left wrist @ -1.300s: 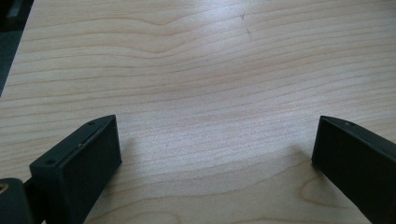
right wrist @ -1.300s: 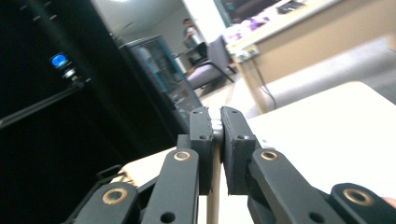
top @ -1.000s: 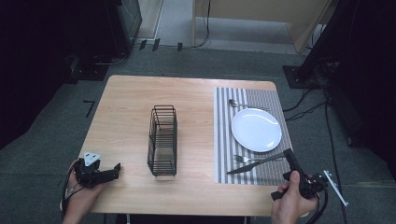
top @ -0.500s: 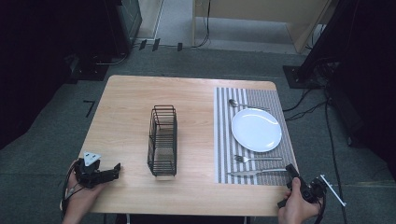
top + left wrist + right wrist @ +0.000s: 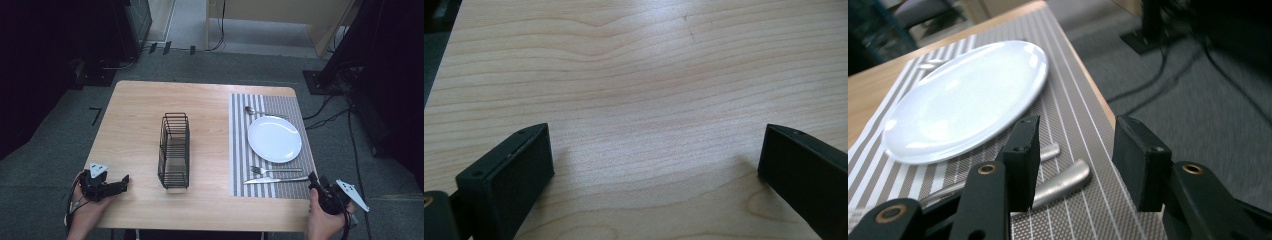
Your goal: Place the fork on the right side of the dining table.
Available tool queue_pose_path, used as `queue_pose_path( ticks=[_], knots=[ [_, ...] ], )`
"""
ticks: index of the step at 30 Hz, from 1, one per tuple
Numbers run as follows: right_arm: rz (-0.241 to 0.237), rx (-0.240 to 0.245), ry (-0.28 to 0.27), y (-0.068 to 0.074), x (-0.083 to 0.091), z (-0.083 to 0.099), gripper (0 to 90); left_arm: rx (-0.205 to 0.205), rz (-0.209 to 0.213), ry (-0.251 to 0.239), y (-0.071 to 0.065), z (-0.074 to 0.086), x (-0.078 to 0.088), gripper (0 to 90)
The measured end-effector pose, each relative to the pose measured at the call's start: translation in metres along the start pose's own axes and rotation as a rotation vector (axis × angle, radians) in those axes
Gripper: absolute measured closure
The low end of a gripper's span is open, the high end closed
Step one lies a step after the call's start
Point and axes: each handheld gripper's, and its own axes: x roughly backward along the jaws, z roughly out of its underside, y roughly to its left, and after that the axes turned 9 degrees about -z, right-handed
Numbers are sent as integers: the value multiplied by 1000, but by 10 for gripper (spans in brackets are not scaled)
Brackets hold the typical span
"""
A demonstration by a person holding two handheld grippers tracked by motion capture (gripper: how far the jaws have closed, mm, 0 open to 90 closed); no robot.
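At the mat's near right corner the right gripper (image 5: 316, 181) hangs with its jaws just opened and nothing between them — apparently having set down the knife (image 5: 276, 180), whose handle end (image 5: 1060, 182) lies just beside the left jaw, parallel to the fork (image 5: 276, 170) below the plate (image 5: 274, 138). The left gripper (image 5: 121, 183) rests open on the table (image 5: 639, 90) — idle.

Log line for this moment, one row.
right tongs: opening, empty, by knife handle | left tongs: open, over table | knife, fork: on placemat

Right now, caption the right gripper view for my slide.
Open right hand-held gripper above knife handle beside white plate on striped placemat.
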Motion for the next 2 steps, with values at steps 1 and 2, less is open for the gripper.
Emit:
queue_pose_path(
  ticks=[1, 2],
  knots=[
    [-15, 46, 0, 1, 2, -3, 545, 0, 0, 0, 0, 0, 0, 7],
    [-15, 46, 0, 1, 2, -3, 545, 0, 0, 0, 0, 0, 0, 7]
  ],
)
